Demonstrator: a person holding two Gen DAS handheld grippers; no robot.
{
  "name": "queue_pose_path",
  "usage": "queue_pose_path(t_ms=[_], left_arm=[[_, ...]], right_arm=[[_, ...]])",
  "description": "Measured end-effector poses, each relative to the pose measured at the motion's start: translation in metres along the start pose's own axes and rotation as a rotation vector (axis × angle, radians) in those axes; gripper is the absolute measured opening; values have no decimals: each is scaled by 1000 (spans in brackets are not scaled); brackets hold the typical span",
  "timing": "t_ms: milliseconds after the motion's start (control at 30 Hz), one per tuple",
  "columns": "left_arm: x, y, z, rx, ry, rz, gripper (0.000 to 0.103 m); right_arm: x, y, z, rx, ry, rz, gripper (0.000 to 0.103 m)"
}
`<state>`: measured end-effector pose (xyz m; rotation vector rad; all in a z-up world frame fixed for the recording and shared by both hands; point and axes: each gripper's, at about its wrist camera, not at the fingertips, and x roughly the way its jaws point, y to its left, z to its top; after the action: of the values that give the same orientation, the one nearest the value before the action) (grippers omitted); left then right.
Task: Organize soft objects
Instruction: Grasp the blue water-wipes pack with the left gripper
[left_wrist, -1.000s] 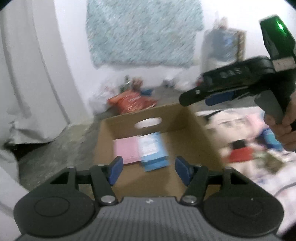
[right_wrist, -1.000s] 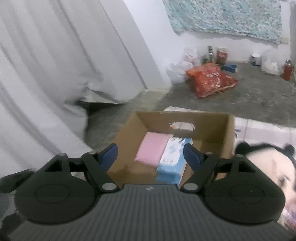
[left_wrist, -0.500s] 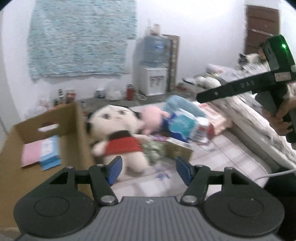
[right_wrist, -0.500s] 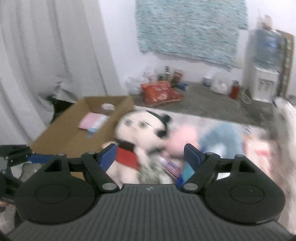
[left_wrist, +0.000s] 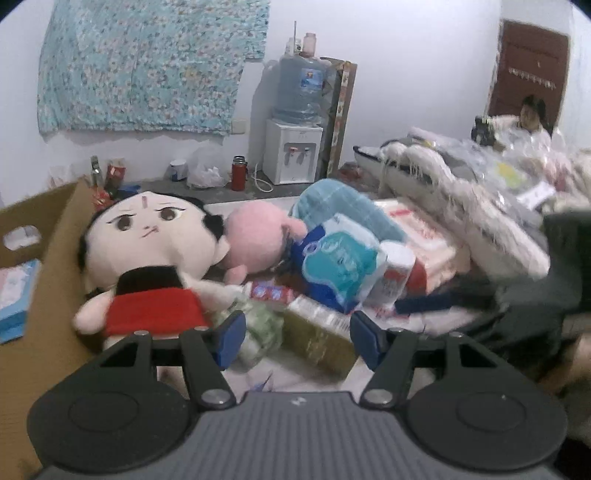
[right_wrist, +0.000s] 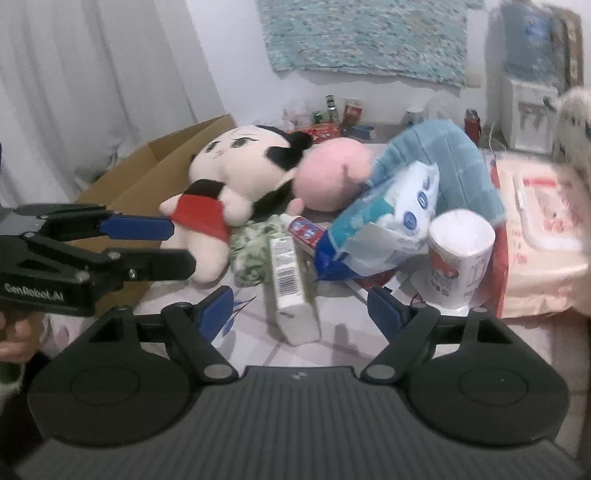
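A pile of soft things lies on the tiled floor. A big-headed doll in a red dress (left_wrist: 147, 258) (right_wrist: 236, 166) leans against a pink plush (left_wrist: 255, 240) (right_wrist: 332, 177), with a blue towel (left_wrist: 332, 199) (right_wrist: 443, 158) behind. In front are a blue tissue pack (left_wrist: 336, 266) (right_wrist: 391, 221), a paper roll (right_wrist: 458, 258) and a green floral cloth (right_wrist: 255, 251). My left gripper (left_wrist: 297, 341) (right_wrist: 181, 243) is open and empty, near the doll's legs. My right gripper (right_wrist: 301, 312) is open over a white-green carton (right_wrist: 291, 288), not gripping it.
An open cardboard box (left_wrist: 55, 258) (right_wrist: 147, 166) stands left of the doll, holding flat pink and blue packs. A large wrapped pack (right_wrist: 543, 229) and a shaggy blanket (left_wrist: 443, 184) lie to the right. A water dispenser (left_wrist: 295, 147) stands at the wall. A person (left_wrist: 532, 114) sits far back.
Both grippers have swung from above the cardboard box to the right and down toward the pile. The right gripper has dropped from the top right of the left view to its lower right.
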<state>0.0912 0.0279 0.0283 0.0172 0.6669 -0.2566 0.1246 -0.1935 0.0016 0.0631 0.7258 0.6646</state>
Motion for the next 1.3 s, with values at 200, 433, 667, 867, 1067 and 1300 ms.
queue_pose_path(t_ms=[200, 433, 667, 867, 1067, 1300], left_arm=[[41, -1, 32, -112, 10, -117, 90], [124, 2, 74, -294, 150, -266, 95], [177, 1, 84, -340, 266, -194, 95], [195, 17, 63, -513, 306, -266, 81], [179, 12, 64, -474, 286, -247, 77], [140, -6, 83, -366, 189, -213, 77]], right_arm=[[14, -12, -11, 38, -15, 6, 80], [-16, -42, -16, 112, -88, -95, 81], [-23, -69, -9, 160, -157, -179, 81], [-23, -81, -10, 169, -179, -183, 81], [-22, -82, -9, 174, -176, -178, 81], [-26, -83, -8, 178, -199, -176, 81]])
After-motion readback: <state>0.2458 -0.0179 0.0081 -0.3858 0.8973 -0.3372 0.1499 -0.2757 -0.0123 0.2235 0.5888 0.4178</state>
